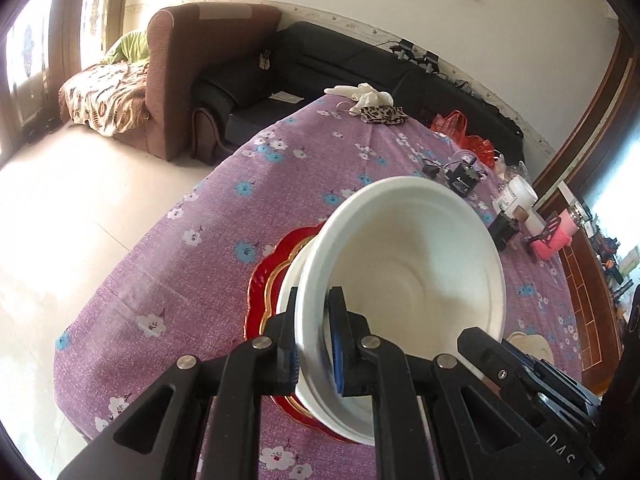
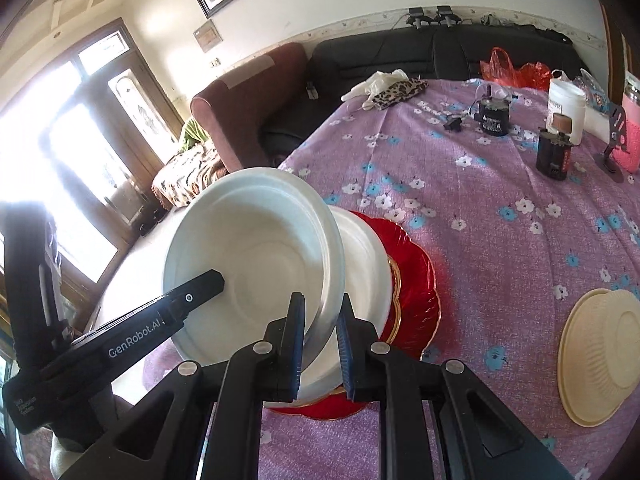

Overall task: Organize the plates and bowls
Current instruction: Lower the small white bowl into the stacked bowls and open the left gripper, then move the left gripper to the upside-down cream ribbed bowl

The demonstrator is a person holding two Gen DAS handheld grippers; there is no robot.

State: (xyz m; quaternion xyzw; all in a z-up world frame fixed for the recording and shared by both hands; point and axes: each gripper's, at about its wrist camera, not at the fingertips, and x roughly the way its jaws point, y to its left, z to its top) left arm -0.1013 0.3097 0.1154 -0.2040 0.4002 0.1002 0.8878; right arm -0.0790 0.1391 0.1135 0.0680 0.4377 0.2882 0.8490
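Note:
A white bowl [image 1: 408, 276] hangs tilted over the table, held from two sides. My left gripper [image 1: 314, 300] is shut on its near rim. My right gripper [image 2: 322, 306] is shut on the opposite rim of the same bowl [image 2: 248, 260]. Just under it, a second white bowl [image 2: 366, 268] sits on a red plate with a gold edge [image 2: 418, 276]; the two are also visible as the lower bowl [image 1: 290, 280] and the red plate [image 1: 268, 284]. Whether the bowls touch I cannot tell. One left finger [image 2: 200, 286] shows inside the bowl. A cream ribbed plate [image 2: 600, 352] lies to the right.
The purple floral tablecloth [image 2: 500, 240] covers the table. At its far side stand a black jar [image 2: 494, 118], a white tub [image 2: 566, 108], a dark box [image 2: 554, 156] and a pink cup [image 2: 630, 136]. White gloves and a leopard cloth [image 2: 396, 90] lie at the far edge. Sofas stand behind.

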